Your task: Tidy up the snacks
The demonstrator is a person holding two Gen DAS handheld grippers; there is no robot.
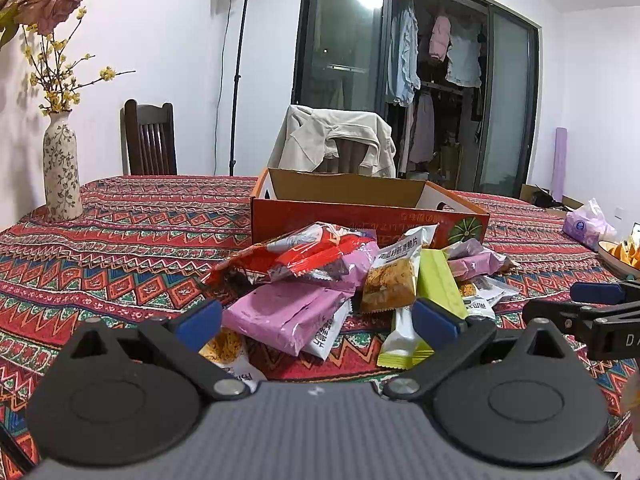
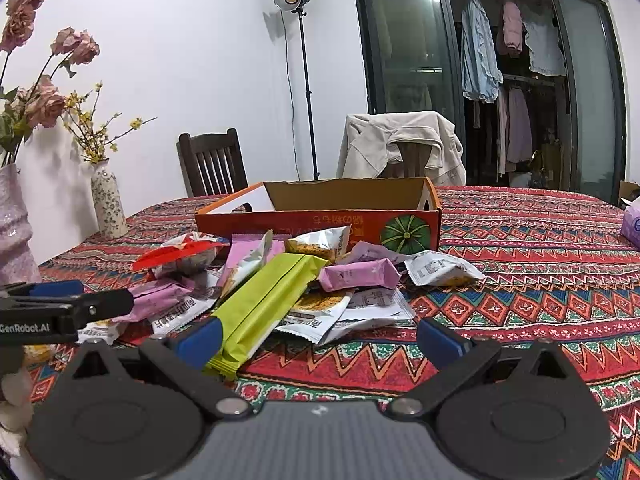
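Both your tongs gape empty, yet the right gripper (image 2: 318, 338) sits nearer the green bar (image 2: 264, 304), whose long axis runs near-left to far-right.

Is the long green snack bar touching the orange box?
Apart. The right wrist view shows the green snack bar ending short of the orange box, with other packets between.

A tablecloth (image 2: 520, 280) of red, blue and green zigzag bands fills the lower frame. At centre, an orange-red box (image 2: 316, 222) bears a green pumpkin print, behind wrappers in lime green (image 2: 264, 304), pink (image 2: 360, 274), red (image 1: 308, 258) and white (image 2: 440, 268). At left, a cream vase (image 1: 60, 172) with dark leaf sprigs holds yellow blossoms. Gripper pads (image 1: 200, 324) are blue.
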